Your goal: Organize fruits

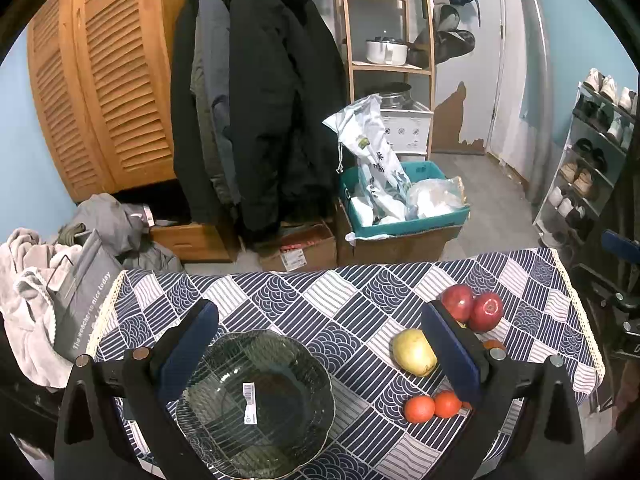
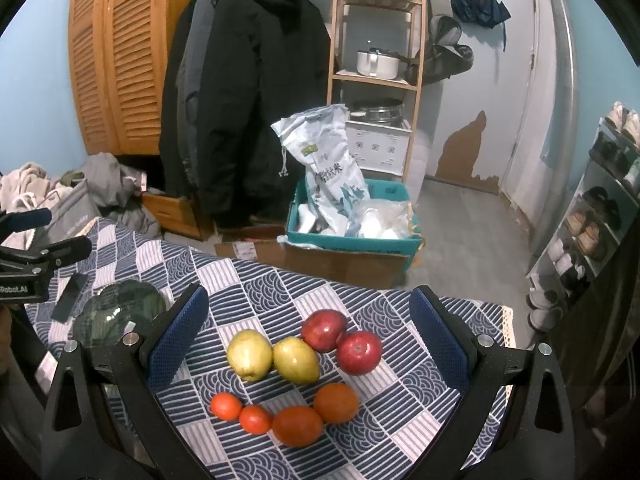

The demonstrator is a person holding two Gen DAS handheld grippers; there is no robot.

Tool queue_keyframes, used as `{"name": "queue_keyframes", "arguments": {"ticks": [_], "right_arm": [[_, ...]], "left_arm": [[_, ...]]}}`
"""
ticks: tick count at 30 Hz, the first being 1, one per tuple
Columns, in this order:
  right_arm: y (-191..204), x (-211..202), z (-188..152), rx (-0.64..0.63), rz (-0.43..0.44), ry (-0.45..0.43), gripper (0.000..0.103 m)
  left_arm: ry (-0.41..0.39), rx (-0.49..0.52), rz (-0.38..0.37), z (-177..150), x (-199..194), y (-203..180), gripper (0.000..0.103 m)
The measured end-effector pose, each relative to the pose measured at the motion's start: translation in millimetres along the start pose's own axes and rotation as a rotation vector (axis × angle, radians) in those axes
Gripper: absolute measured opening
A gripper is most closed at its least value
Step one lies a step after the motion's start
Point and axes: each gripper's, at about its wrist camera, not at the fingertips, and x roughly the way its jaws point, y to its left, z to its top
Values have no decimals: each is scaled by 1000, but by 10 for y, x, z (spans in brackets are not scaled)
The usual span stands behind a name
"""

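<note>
In the right wrist view, the right gripper (image 2: 308,340) hangs spread wide with nothing between its blue pads, framing the fruit at lower centre. Nearest lie 4 oranges (image 2: 297,425) in a row, then 2 pears (image 2: 295,360), then 2 red apples (image 2: 358,352) touching. In the left wrist view, the left gripper (image 1: 320,352) is likewise released above the glass bowl (image 1: 256,404) at lower centre on the patterned tablecloth (image 1: 352,296).

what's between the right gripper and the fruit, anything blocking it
Nothing visible. The right gripper is open above the fruit, its fingers straddling the two pears, two apples and four oranges on the tablecloth.
</note>
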Motion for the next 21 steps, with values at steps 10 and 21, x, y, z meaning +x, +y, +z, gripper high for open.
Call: {"name": "queue_keyframes", "arguments": {"ticks": [10,21], "right_arm": [[6,-3,6,1,2,2,99],[7,-4,8,0,3,3,99]], "left_arm": [[0,-1,-2,-6,-4,-9,102],[0,5,2,-15,-6,-22,102]]}}
